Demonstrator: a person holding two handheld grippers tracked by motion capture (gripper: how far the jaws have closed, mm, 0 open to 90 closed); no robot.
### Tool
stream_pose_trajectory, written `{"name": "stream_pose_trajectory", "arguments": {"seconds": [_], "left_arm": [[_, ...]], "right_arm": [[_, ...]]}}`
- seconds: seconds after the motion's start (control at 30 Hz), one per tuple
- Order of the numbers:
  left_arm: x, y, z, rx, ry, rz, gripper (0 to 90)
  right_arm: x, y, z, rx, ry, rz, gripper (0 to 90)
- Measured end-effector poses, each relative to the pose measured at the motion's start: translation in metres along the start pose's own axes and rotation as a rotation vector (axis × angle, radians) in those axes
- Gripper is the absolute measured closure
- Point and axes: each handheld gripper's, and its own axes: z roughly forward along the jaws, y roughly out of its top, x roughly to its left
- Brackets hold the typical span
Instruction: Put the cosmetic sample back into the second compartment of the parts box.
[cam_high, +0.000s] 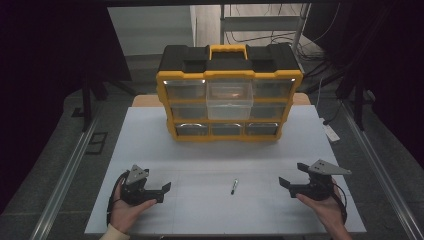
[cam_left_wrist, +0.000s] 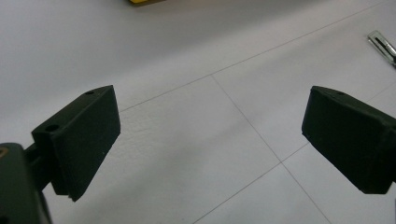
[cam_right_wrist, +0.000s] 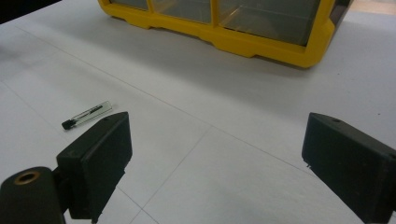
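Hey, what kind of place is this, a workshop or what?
Probably a lab or recording setup, not a workshop: a white table between floor rails, dark curtains at the sides, loose cables behind the yellow organizer.

A: What colours mark the organizer (cam_high: 229, 95)?
B: A yellow frame and handle, a black top, and clear drawers; the middle upper drawer (cam_high: 229, 100) looks paler and whitish.

A: And the table (cam_high: 150, 145)?
B: White, crossed by thin grey lines.

A: The small items?
B: The vial (cam_high: 234, 186) is clear with a black cap. The left gripper (cam_high: 161, 192) and right gripper (cam_high: 285, 186) are black, each topped by a grey plate.
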Motion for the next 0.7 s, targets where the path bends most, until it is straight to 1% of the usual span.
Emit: {"name": "stream_pose_trajectory", "arguments": {"seconds": [0.17, 0.33, 0.4, 0.47, 0.7], "left_arm": [[-0.0013, 0.0, 0.0024, 0.013, -0.005, 0.011, 5.6], [-0.0034, 0.001, 0.0022, 0.004, -0.005, 0.02, 6.0], [-0.0036, 0.0011, 0.0021, 0.004, -0.009, 0.021, 6.0], [-0.0038, 0.001, 0.0026, 0.009, -0.011, 0.023, 5.9], [-0.0036, 0.0005, 0.0024, 0.013, -0.012, 0.028, 5.9]], "right_arm": [[0.0001, -0.0006, 0.0004, 0.006, 0.007, 0.001, 9.3], [0.0008, -0.0021, 0.0021, 0.023, 0.017, -0.01, 9.7], [0.0008, -0.0017, 0.002, 0.021, 0.013, -0.008, 9.8], [0.0008, -0.0014, 0.0016, 0.016, 0.019, -0.002, 9.9], [0.0019, -0.001, 0.0022, 0.018, 0.022, -0.012, 10.3]]}}
